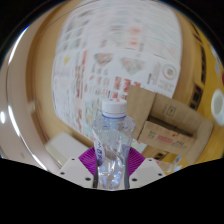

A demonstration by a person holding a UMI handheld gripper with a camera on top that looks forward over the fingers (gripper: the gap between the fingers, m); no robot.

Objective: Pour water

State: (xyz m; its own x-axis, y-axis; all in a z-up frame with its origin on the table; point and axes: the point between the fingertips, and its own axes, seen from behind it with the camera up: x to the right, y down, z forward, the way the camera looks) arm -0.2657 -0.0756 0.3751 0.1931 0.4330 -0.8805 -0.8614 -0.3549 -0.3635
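Observation:
A clear plastic water bottle [111,140] with a white cap stands upright between my fingers. My gripper [111,168] is shut on the bottle's lower body, with the purple pads [90,159] pressed against both its sides. The bottle is held up, with its cap reaching toward the cardboard boxes behind it. Its base is hidden below the fingers.
Several brown cardboard boxes [160,120] are stacked behind and to the right of the bottle. A wall of shelves with many small white packages [110,55] fills the background. A wooden surface [60,145] lies to the left.

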